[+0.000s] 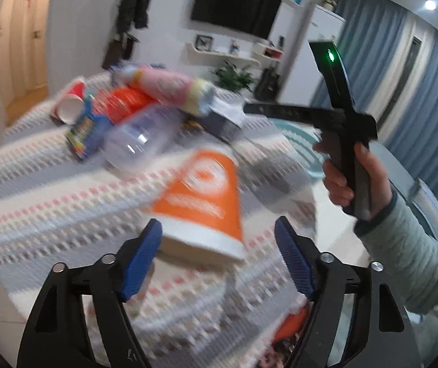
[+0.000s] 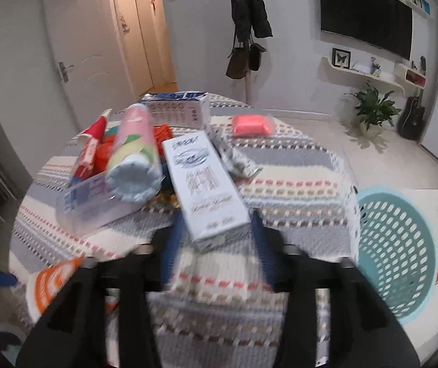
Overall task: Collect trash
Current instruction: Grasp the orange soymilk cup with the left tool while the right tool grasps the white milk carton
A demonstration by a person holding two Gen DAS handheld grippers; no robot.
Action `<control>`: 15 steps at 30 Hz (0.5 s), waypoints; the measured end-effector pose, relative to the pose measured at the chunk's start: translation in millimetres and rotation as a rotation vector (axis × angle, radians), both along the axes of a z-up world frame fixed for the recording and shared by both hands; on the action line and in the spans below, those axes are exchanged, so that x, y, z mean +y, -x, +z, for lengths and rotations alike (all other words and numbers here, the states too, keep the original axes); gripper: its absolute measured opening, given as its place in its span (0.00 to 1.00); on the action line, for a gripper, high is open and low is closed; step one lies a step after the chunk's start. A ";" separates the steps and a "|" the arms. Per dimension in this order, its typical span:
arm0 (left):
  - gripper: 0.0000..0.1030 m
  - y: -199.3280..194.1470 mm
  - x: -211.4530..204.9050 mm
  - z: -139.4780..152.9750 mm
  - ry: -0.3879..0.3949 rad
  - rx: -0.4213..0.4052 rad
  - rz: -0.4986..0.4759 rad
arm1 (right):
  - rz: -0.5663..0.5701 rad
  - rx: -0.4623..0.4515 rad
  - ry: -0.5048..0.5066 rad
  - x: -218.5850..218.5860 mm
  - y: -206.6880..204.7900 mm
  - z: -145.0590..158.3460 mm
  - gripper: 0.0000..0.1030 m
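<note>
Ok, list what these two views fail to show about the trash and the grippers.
- Left wrist view: motion blur smears the orange cup; contact with the open left gripper is unclear.
- Right wrist view: the right gripper is blurred; whether it touches the white box is unclear.
- Right wrist view: box print is unreadable; the basket is cut off.

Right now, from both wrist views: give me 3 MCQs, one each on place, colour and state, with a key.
1. Where is the teal basket?
A. on the table
B. on the floor beside the table
C. on a shelf

2. What colour is the cup in front of the left hand-held gripper?
A. orange and white
B. green
C. black

3. The left hand-held gripper is:
A. shut on the cup
B. open, holding nothing
C. out of view

Key: B, the basket sits on the floor past the table edge; A, an orange cup with a white rim; B, its blue fingers stand apart around the cup's rim.
</note>
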State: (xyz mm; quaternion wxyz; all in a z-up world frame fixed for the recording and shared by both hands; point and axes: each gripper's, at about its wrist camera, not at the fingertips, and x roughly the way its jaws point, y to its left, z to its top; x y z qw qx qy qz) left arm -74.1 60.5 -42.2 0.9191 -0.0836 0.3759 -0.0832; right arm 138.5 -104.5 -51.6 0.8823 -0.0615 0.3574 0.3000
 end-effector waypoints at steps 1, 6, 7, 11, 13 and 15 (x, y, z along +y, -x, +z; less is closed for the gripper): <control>0.77 -5.0 2.5 0.9 -0.002 -0.004 0.014 | 0.003 -0.001 0.003 2.5 -4.0 0.6 0.66; 0.84 -46.9 12.9 -14.9 0.041 0.048 0.013 | 0.055 0.020 0.047 25.2 -23.5 -10.3 0.67; 0.84 -54.9 13.2 -21.4 0.046 0.072 0.012 | 0.057 0.024 0.053 27.9 -26.5 -12.7 0.67; 0.82 -75.6 11.9 -41.3 0.078 0.150 0.000 | 0.065 0.038 0.077 37.2 -40.0 -19.1 0.67; 0.81 -82.7 9.2 -47.3 0.102 0.171 -0.008 | 0.064 0.044 0.080 40.0 -45.9 -20.8 0.67; 0.78 -86.2 6.5 -49.2 0.104 0.172 -0.018 | 0.066 0.062 0.069 42.4 -53.0 -22.3 0.67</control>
